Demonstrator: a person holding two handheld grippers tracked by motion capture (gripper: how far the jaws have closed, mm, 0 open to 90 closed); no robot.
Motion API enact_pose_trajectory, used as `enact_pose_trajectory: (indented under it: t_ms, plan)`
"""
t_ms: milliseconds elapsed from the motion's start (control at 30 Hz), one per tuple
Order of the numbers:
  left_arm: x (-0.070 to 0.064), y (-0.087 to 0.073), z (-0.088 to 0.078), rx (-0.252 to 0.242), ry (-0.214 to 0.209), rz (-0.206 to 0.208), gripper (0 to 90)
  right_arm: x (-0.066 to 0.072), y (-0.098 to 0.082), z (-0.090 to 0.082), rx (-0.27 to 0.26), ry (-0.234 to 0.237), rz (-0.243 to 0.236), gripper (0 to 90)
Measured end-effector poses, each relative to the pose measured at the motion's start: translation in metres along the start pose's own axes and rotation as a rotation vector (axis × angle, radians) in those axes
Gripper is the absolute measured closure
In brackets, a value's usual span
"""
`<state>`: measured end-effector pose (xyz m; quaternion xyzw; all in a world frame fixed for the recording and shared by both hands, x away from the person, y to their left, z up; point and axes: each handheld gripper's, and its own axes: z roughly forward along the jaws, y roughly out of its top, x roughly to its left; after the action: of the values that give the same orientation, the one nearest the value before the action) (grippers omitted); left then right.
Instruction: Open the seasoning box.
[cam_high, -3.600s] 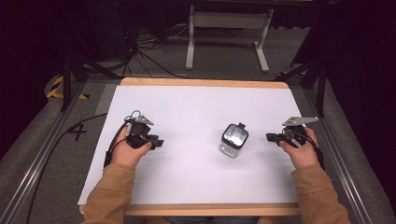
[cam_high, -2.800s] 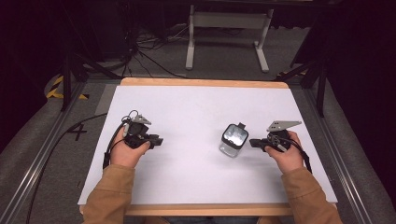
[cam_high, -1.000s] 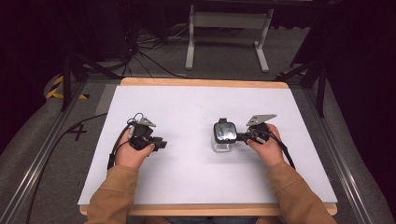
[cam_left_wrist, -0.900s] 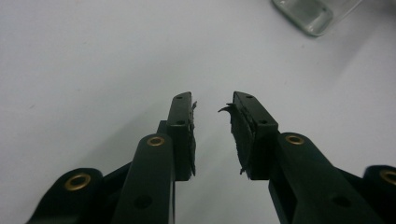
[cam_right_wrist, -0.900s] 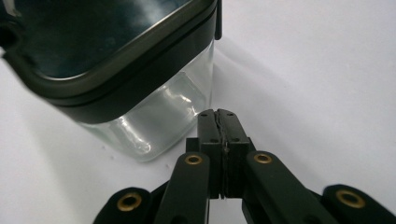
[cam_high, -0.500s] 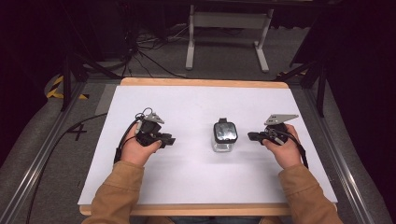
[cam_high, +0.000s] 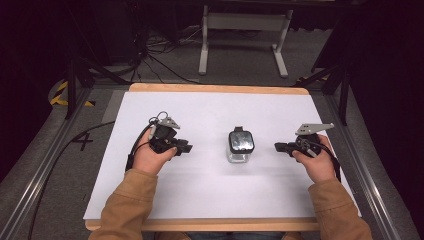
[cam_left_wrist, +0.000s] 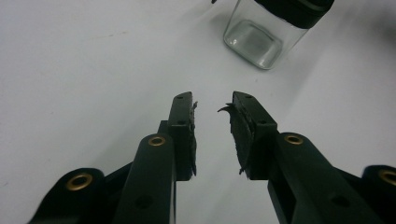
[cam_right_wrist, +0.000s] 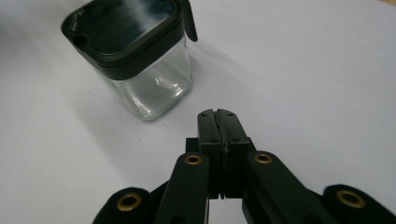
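A small square glass jar (cam_high: 240, 145) with a black lid stands upright on the white table (cam_high: 210, 190), between my two hands. It looks empty in the right gripper view, where the jar (cam_right_wrist: 135, 60) sits ahead and to the left of the jaws. My left gripper (cam_high: 186, 148) rests left of it, pointing toward it, jaws parted with nothing between them (cam_left_wrist: 212, 105). The jar's glass base (cam_left_wrist: 257, 39) shows ahead of it. My right gripper (cam_high: 278, 147) lies right of the jar, apart from it, its jaws pressed together (cam_right_wrist: 218, 113).
The white table has a wooden edge (cam_high: 200, 224) at the front. Metal rails run along both sides. A cable (cam_high: 65, 150) trails off the left. A grey metal stand (cam_high: 245, 30) sits on the floor beyond the far edge.
My right gripper pushed the jar leftward, then drew back to the right, away from it. My left gripper has shifted right, toward the jar.
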<state>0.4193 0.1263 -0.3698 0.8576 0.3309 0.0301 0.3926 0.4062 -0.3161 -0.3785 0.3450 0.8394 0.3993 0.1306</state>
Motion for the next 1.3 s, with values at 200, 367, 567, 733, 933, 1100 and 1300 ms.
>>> enact_pose_trajectory:
  t_ms: [200,367,567,733,933,1100,1300]
  plan:
    - [-0.004,0.000,-0.003,0.001,-0.005,0.009,69.9,0.003,0.013,-0.003,-0.053,0.072,-0.025,89.7]
    - [-0.006,0.000,-0.005,0.000,-0.008,0.010,69.8,0.006,0.036,0.000,-0.067,0.126,-0.085,89.7]
    - [-0.007,-0.003,-0.007,0.006,-0.005,0.010,69.6,0.008,0.065,0.010,-0.082,0.158,-0.125,89.7]
    - [-0.008,-0.007,-0.009,-0.005,-0.003,-0.002,69.6,0.010,0.079,0.031,-0.089,0.188,-0.126,89.7]
    - [-0.007,-0.012,-0.011,0.003,-0.004,-0.001,69.5,0.007,0.091,0.054,-0.068,0.196,-0.131,89.6]
    - [-0.005,-0.017,-0.014,-0.004,0.004,-0.014,69.2,0.005,0.097,0.069,-0.032,0.196,-0.142,89.6]
    - [-0.004,-0.024,-0.018,-0.003,0.015,-0.029,69.1,0.002,0.099,0.079,-0.018,0.194,-0.151,89.6]
